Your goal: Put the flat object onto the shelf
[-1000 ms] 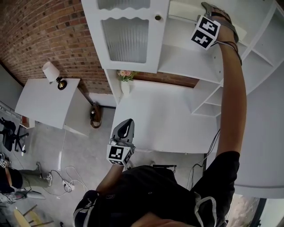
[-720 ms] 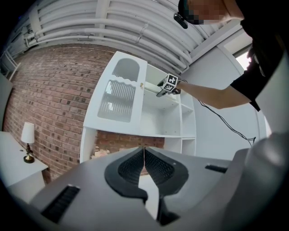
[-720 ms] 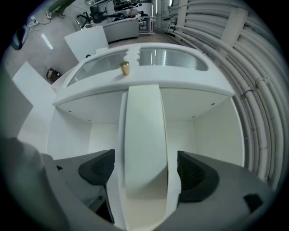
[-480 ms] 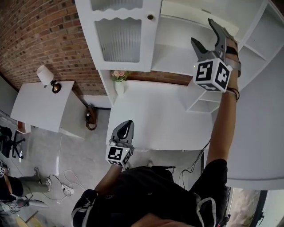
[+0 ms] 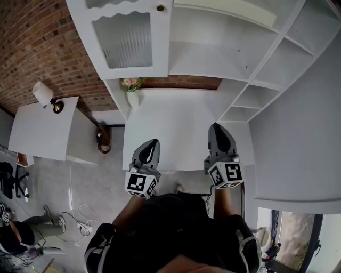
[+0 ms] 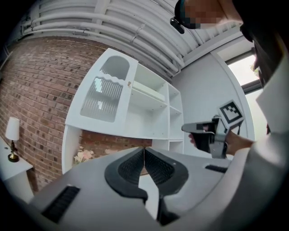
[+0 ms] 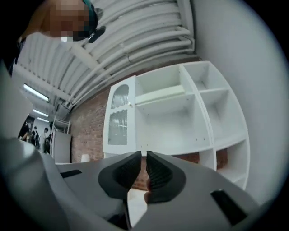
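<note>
Task prob. done: flat object [image 5: 224, 11] is lying on the top shelf [image 5: 242, 22], far right, and nothing seems to be left. Both arms are hanging low over the desk's [image 5: 176, 125] near edge, pointing far. Left gripper [image 5: 153, 146] jaws are sitting together, empty. Right gripper [image 5: 217, 130] jaws are closing, nearly together, nothing btw them.

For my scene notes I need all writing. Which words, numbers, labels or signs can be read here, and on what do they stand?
None: no word or number can be read in any view.
Left cube, on the left gripper: square black-and-white markers, no text.
Right cube, on the right gripper: the same; that gripper's jaws are closing, with nothing between them.
</note>
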Available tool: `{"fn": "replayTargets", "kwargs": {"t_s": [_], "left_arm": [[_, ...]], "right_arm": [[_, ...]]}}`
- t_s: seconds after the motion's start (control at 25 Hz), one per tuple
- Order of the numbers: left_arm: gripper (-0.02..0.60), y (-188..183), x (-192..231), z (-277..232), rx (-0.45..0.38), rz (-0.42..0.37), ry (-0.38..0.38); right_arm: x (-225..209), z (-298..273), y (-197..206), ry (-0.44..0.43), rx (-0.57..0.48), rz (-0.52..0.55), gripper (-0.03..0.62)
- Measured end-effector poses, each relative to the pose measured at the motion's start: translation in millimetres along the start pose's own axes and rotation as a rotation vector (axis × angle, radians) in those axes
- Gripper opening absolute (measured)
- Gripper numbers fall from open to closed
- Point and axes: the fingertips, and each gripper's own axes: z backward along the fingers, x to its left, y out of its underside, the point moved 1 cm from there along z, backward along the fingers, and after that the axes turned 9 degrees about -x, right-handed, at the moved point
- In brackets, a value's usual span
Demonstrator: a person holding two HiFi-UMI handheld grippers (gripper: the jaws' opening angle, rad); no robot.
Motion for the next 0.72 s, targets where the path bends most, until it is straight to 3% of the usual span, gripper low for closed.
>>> {"fn": "replayTargets", "kwargs": {"t_s": [0.12,0.24,0.4,0.72], "left_arm": [[0.014,0,-6,2,-0.002,-0.006,0.003],[0.014,8,-11,5,0.012,0.006,0.009],[0.014,15,-13,8,0.024,0.016,0.015],[0.014,19,-15,8,0.035,0.014,0.022]], "right_arm": [[23,35,36,0.035,0.079,-0.112,0.048],[39,60,67,0.060,0.156,-0.157,0.044],[54,69,89,0.033,0.220,-0.115,0.044],[72,65,97,-0.013,0.240,-0.064,0.039]]}}
